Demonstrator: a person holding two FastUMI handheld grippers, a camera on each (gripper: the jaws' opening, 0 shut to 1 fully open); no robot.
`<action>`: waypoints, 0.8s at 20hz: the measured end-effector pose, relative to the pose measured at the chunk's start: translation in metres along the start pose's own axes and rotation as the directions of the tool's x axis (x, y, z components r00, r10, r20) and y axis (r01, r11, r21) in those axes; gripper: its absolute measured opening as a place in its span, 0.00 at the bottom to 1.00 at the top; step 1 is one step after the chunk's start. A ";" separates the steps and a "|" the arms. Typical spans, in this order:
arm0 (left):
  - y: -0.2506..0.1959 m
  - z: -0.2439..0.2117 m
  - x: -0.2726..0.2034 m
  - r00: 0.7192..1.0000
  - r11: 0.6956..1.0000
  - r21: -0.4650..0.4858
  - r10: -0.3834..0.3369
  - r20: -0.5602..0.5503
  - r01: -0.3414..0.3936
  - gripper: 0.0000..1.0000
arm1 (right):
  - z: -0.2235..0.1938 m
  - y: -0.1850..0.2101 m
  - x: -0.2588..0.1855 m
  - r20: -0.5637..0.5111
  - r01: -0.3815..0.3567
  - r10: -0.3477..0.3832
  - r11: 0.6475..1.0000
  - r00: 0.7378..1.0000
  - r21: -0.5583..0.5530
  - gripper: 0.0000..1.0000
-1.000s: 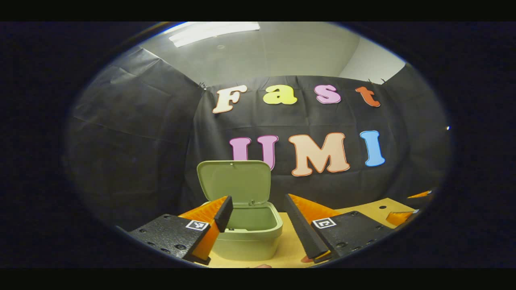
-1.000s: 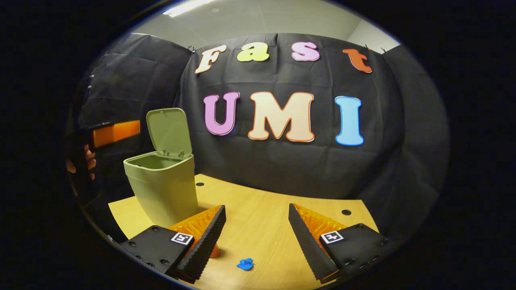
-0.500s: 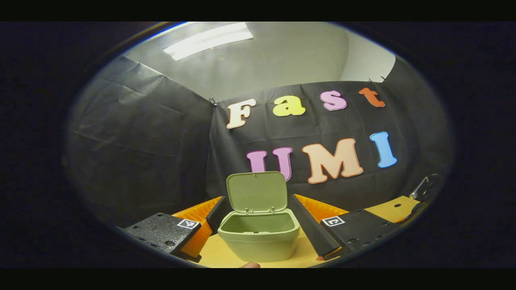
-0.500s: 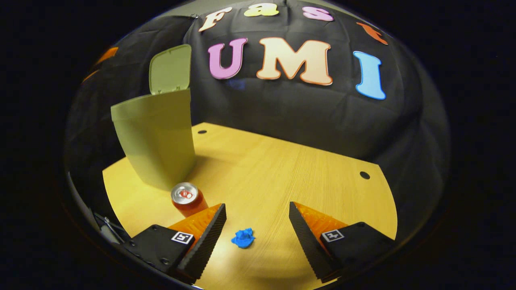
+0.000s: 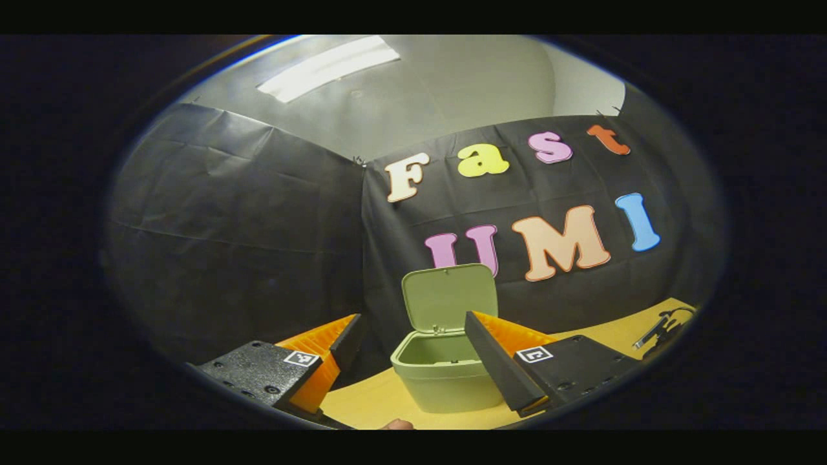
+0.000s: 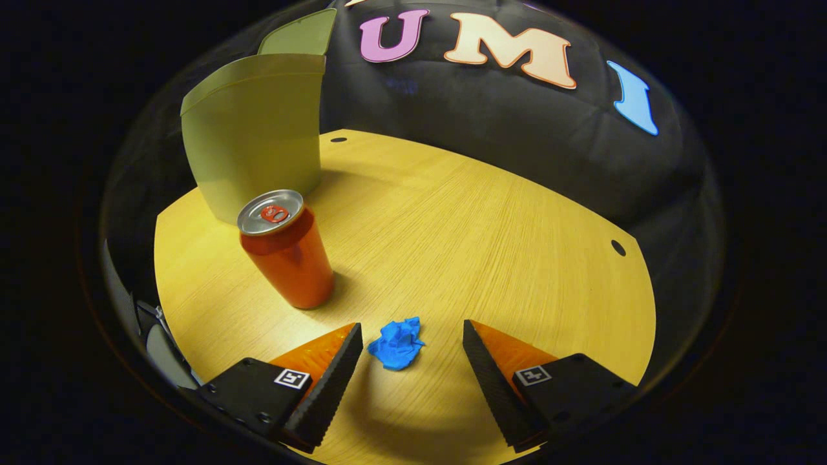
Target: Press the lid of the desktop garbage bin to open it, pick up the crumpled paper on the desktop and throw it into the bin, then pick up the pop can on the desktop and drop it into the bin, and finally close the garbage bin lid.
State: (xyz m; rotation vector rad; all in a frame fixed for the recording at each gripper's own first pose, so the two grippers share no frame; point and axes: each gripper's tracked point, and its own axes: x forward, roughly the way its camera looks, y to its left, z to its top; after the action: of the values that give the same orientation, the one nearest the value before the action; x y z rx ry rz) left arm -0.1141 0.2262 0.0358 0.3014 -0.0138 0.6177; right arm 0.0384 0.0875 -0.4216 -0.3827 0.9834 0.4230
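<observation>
The crumpled paper (image 6: 396, 343), a small blue wad, lies on the wooden desktop (image 6: 491, 232) in the right gripper view, well in front of the garbage bin (image 6: 255, 132) and just ahead of the right gripper (image 6: 410, 345), between the lines of its two fingers but touching neither. That gripper's jaws stand wide apart and hold nothing. The pop can (image 6: 284, 252), red-orange with a silver top, stands upright between the paper and the bin, close to the bin's front wall but apart from it. The bin itself is pale green and sits near the desktop's far left corner, with its lid (image 6: 300, 35) swung up and open against the black cloth wall behind. In the left gripper view the garbage bin (image 5: 439, 371) shows from a little above, its hollow inside visible and the lid (image 5: 449, 297) standing upright at the bin's rear edge. The left gripper (image 5: 413, 336) hangs in front of the bin, clear of it, with its fingers spread apart and nothing between them.
</observation>
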 end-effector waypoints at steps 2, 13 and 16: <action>0.002 -0.002 0.000 1.000 1.000 0.004 0.008 -0.006 -0.008 0.99 | -0.006 0.008 0.007 -0.032 -0.026 0.026 1.000 0.999 0.002 0.99; 0.004 -0.013 0.003 0.999 1.000 -0.010 0.012 -0.031 -0.013 0.94 | 0.020 0.004 -0.004 0.037 -0.043 0.039 0.994 0.999 0.105 0.00; 0.003 -0.012 0.004 1.000 1.000 -0.013 0.005 -0.027 -0.005 0.95 | 0.048 0.002 -0.023 0.111 -0.052 0.039 0.991 0.993 0.121 0.02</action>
State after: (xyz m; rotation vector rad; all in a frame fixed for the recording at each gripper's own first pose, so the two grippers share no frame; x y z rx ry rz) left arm -0.1129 0.2341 0.0258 0.2804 0.0072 0.6263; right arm 0.0599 0.1088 -0.3778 -0.2233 0.9088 0.4180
